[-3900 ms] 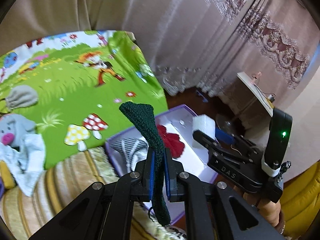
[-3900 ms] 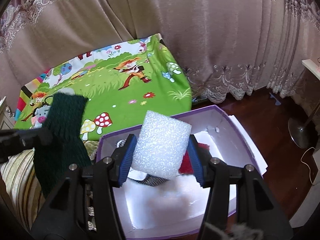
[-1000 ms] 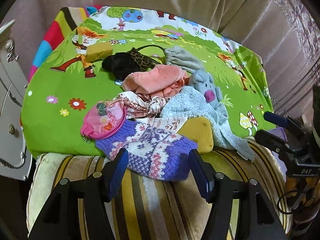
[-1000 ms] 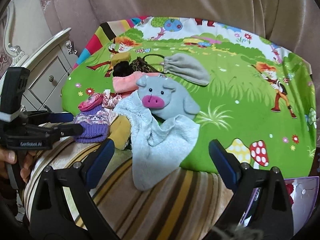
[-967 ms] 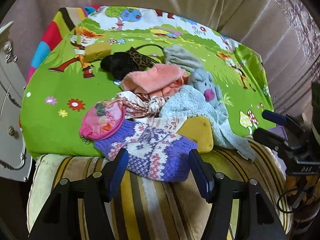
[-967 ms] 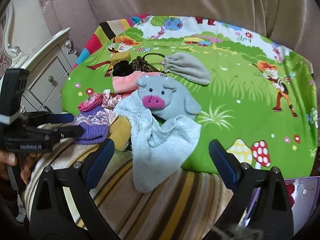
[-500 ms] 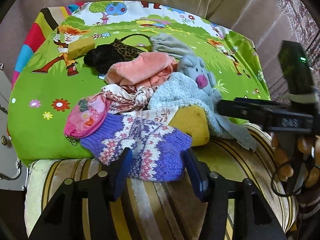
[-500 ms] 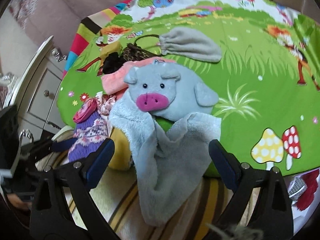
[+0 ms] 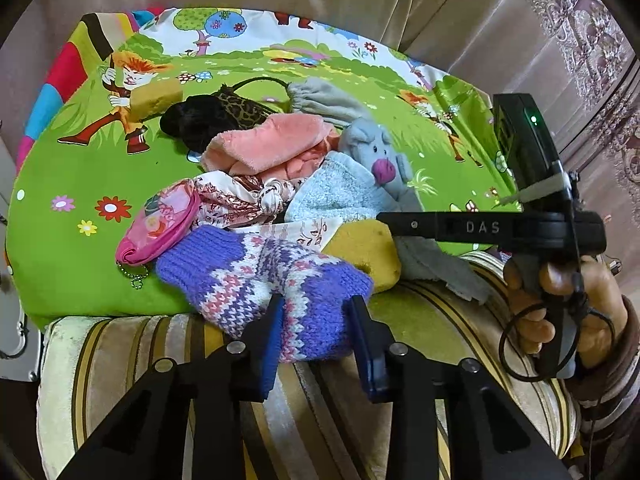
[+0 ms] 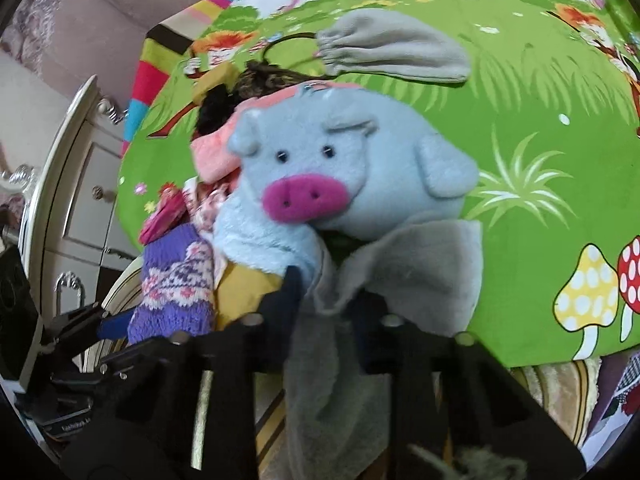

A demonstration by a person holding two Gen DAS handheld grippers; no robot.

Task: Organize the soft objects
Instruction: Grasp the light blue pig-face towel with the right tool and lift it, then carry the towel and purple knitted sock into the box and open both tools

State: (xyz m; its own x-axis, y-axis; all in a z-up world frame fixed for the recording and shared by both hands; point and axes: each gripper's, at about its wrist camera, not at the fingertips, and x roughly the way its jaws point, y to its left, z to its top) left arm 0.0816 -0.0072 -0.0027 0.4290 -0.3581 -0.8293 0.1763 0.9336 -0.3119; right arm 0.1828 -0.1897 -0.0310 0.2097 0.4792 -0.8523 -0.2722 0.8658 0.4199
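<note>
A pile of soft things lies on a green cartoon mat [image 9: 72, 184]. My left gripper [image 9: 318, 316] is open with its blue pads either side of the toe of a purple patterned knit sock [image 9: 256, 276]. My right gripper [image 10: 330, 296] has its jaws narrowed around a fold of the grey cloth [image 10: 416, 272] that hangs from a light-blue plush pig [image 10: 344, 172]; the grip is half hidden by the cloth. The right gripper also shows in the left wrist view [image 9: 386, 220], reaching in from the right over a yellow sponge [image 9: 366, 248].
The pile also holds a pink purse [image 9: 158, 226], a pink fleece [image 9: 272, 142], a patterned scarf [image 9: 240, 196], a leopard bag [image 9: 236, 106] and a grey mitten [image 10: 392, 50]. A striped cushion [image 9: 132, 360] lies in front. A white cabinet [image 10: 76, 184] stands left.
Both grippers have moved in to the pile. The left jaws have narrowed around the purple sock's toe. The right jaws have narrowed from wide open onto the grey cloth under the pig.
</note>
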